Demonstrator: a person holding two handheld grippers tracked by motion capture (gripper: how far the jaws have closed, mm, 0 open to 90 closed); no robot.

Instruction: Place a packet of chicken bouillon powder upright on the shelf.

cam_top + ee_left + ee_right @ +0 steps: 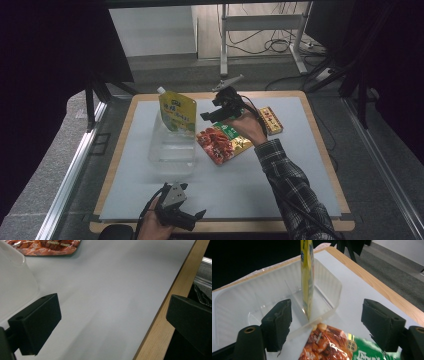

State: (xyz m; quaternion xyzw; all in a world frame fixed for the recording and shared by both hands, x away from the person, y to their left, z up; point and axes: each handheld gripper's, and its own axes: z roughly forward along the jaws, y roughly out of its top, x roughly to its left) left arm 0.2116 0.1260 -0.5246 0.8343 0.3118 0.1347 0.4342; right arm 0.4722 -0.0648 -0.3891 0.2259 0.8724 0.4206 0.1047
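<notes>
Ahead of the right gripper [325, 322], the yellow pouch [307, 277] runs off the top edge, the red-and-green snack packet [329, 345] off the bottom — and print on both is too small to read.

Looks like a lab/test room: black curtains [45, 60] round a wood-edged table [320, 150], floor cables [270, 45], metal stand legs [300, 55].

Black two-jaw tools [212, 116] with trailing black cables, grey three-cornered top plates; plaid sleeve [290, 185].
</notes>
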